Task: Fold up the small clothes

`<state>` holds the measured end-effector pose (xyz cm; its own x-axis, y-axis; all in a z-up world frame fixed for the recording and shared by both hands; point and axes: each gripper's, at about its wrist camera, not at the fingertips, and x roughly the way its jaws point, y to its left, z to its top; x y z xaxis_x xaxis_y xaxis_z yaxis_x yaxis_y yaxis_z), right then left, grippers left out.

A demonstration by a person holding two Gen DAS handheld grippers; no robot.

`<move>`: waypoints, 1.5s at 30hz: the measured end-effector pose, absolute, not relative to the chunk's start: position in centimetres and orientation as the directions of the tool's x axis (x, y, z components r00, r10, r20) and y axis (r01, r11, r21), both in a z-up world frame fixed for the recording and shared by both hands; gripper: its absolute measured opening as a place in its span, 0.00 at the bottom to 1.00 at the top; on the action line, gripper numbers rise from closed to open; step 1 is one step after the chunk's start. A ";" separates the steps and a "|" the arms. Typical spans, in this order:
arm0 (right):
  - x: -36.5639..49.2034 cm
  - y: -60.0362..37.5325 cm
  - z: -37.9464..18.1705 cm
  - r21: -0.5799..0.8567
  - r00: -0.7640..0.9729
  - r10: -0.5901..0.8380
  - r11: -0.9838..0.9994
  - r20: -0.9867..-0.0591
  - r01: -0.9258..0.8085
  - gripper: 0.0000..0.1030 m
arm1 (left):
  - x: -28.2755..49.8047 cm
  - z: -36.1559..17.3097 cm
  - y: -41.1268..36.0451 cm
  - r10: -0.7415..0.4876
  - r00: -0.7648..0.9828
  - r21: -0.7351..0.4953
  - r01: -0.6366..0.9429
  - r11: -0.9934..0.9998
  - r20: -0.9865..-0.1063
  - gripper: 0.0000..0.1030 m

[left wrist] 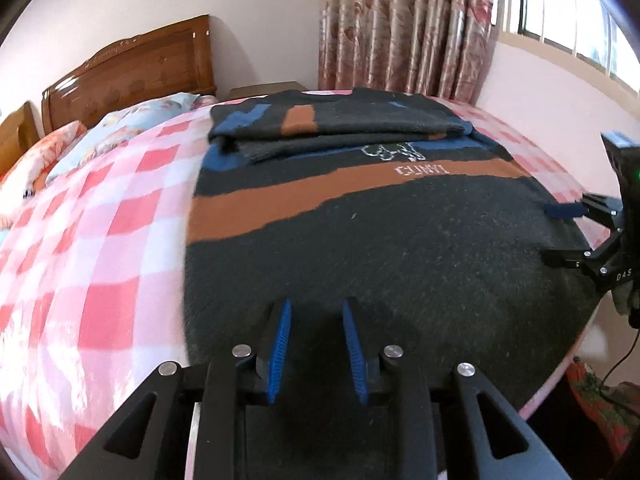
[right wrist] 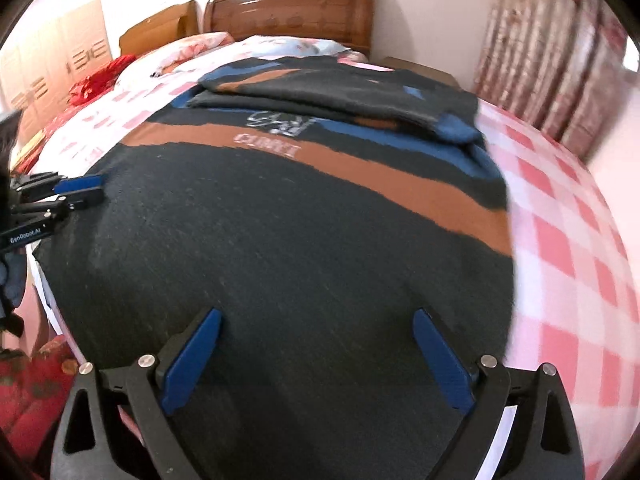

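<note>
Sweater (left wrist: 400, 248) fabric, dark knit with an orange band and blue patches, lies spread flat on the pink checked bedspread (left wrist: 100, 240), its sleeves already folded across the far chest part, its hem nearest the cameras at the edge of the bed. Left gripper (left wrist: 316, 344) hangs over the hem with its blue pads a narrow way apart and nothing between them; the right gripper (right wrist: 316, 356) hangs over the same hem further along with its fingers spread wide, also empty. Judging from this, the next fold means pinching the hem at two points and carrying it up toward the folded sleeves. Several things could spoil that. With so narrow a gap, the left pads may skate over the thick knit and catch only fuzz, or nothing. Either gripper could bite too deep and pinch the bedspread along with the sweater, dragging the cover as it lifts. If one side grips and the other misses, the hem would rise crooked and the fold skew. A quick lift could also tug the folded sleeves loose, and the hem sits close enough to the bed's edge that a slip might let it slide off.
</note>
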<state>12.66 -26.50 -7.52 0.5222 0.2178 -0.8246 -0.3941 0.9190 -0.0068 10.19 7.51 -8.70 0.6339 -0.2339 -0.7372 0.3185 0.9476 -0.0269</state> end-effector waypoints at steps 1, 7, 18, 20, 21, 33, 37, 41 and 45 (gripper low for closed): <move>12.5 -26.5 -7.5 -0.010 0.522 0.207 0.923 -0.827 -0.383 1.00 | 10.2 -8.7 7.6 -0.232 0.633 -0.028 0.314 0.949 -0.739 0.28; 12.3 -22.5 -5.8 -0.025 0.563 0.230 0.912 -0.794 -0.408 1.00 | 9.1 -6.6 4.5 -0.249 0.638 -0.030 0.333 0.942 -0.728 0.27; 11.9 -21.8 -7.9 -0.030 0.544 0.254 0.888 -0.800 -0.458 1.00 | 8.9 -8.6 4.4 -0.236 0.626 0.003 0.356 0.934 -0.743 0.30; 11.6 -23.3 -7.8 -0.025 0.547 0.244 0.899 -0.801 -0.437 1.00 | 8.5 -8.7 4.4 -0.222 0.639 0.023 0.351 0.936 -0.736 0.30; 11.3 -23.9 -7.9 -0.025 0.548 0.241 0.901 -0.801 -0.433 1.00 | 8.4 -8.7 4.4 -0.217 0.643 0.029 0.349 0.937 -0.735 0.30; 7.6 -28.2 -7.4 -0.033 0.549 0.193 0.927 -0.813 -0.375 1.00 | 8.4 -8.7 4.7 -0.225 0.639 0.016 0.348 0.937 -0.735 0.31; 7.5 -28.3 -7.3 -0.043 0.546 0.177 0.930 -0.819 -0.366 1.00 | 8.3 -8.7 4.7 -0.220 0.638 0.022 0.349 0.937 -0.738 0.31; 8.0 -27.7 -6.4 -0.026 0.551 0.177 0.940 -0.816 -0.341 1.00 | 9.0 -8.1 4.5 -0.202 0.600 -0.005 0.313 0.950 -0.774 0.30; 9.7 -25.4 -5.4 0.039 0.569 0.251 0.933 -0.783 -0.358 1.00 | 10.4 -7.0 1.6 -0.185 0.614 0.054 0.349 0.936 -0.767 0.30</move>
<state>9.74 -25.43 -5.39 0.5691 0.2508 -0.7831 -0.3579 0.9330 0.0388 10.37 1.60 -7.04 0.6139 -0.1848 -0.7674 0.3488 0.9357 0.0537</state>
